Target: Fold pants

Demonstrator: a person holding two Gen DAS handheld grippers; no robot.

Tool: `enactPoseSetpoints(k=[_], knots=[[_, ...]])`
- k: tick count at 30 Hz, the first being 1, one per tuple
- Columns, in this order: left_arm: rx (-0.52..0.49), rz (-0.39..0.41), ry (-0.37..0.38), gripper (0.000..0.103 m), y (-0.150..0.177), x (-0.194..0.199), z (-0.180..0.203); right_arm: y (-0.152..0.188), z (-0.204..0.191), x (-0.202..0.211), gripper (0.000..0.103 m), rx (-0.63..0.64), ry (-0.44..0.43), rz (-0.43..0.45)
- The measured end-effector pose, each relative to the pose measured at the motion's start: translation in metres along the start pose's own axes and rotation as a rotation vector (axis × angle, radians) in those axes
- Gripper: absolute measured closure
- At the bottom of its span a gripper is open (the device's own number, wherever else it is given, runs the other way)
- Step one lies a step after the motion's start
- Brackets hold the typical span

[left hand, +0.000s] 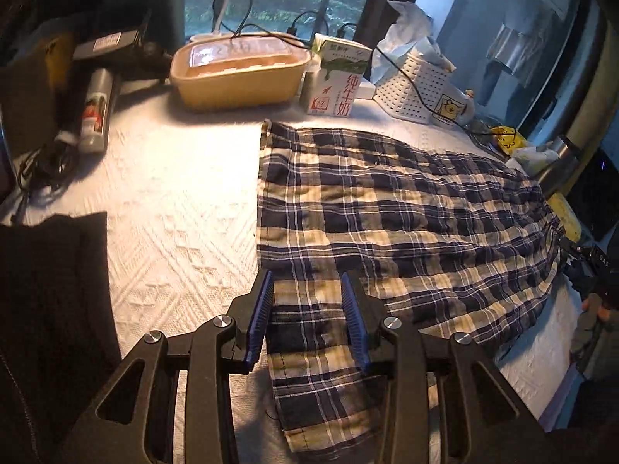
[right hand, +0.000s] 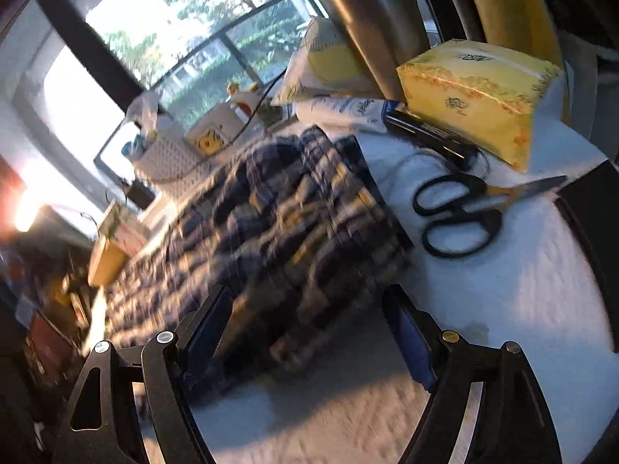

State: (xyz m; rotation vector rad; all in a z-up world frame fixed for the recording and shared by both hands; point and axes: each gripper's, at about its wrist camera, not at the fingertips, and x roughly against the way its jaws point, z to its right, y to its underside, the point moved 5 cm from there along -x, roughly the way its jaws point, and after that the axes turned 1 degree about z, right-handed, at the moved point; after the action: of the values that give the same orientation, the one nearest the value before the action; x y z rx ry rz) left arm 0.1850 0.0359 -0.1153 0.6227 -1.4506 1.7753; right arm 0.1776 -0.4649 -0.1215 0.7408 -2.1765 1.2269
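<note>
Blue, white and tan plaid pants (left hand: 387,208) lie spread on a white textured cloth, one leg end running toward the near edge. My left gripper (left hand: 307,284) is open, its blue-padded fingers either side of that leg, just above it. In the right wrist view the pants (right hand: 278,216) are blurred and lie ahead; my right gripper (right hand: 309,301) is open wide over their near end, holding nothing.
At the back stand a yellow lidded container (left hand: 236,73), a milk carton (left hand: 336,77) and a white perforated basket (left hand: 414,85). A spray can (left hand: 94,112) lies at the left. Black scissors (right hand: 460,212), a yellow tissue box (right hand: 476,92) and a steel flask (right hand: 371,19) sit right of the pants.
</note>
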Motion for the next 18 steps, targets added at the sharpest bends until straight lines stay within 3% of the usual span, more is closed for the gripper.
enactPoseSetpoints(k=[3,5,8,13,18], knots=[[-0.005,0.003,0.005,0.067,-0.002,0.001,0.003,-0.009,0.001,-0.009,0.025,-0.071,-0.045,0.022],[-0.007,0.010,0.007,0.067,-0.004,0.002,0.002,-0.012,0.001,-0.015,0.054,-0.086,-0.046,0.018],[-0.001,0.023,0.013,0.067,-0.008,0.002,0.002,-0.013,0.005,-0.025,0.078,-0.111,-0.060,0.011],[-0.006,0.031,0.028,0.067,-0.008,0.001,0.005,-0.016,0.000,-0.023,0.088,-0.091,-0.037,0.033],[-0.019,0.036,0.046,0.067,-0.008,0.003,0.007,-0.027,-0.024,-0.006,0.090,-0.036,-0.038,0.085]])
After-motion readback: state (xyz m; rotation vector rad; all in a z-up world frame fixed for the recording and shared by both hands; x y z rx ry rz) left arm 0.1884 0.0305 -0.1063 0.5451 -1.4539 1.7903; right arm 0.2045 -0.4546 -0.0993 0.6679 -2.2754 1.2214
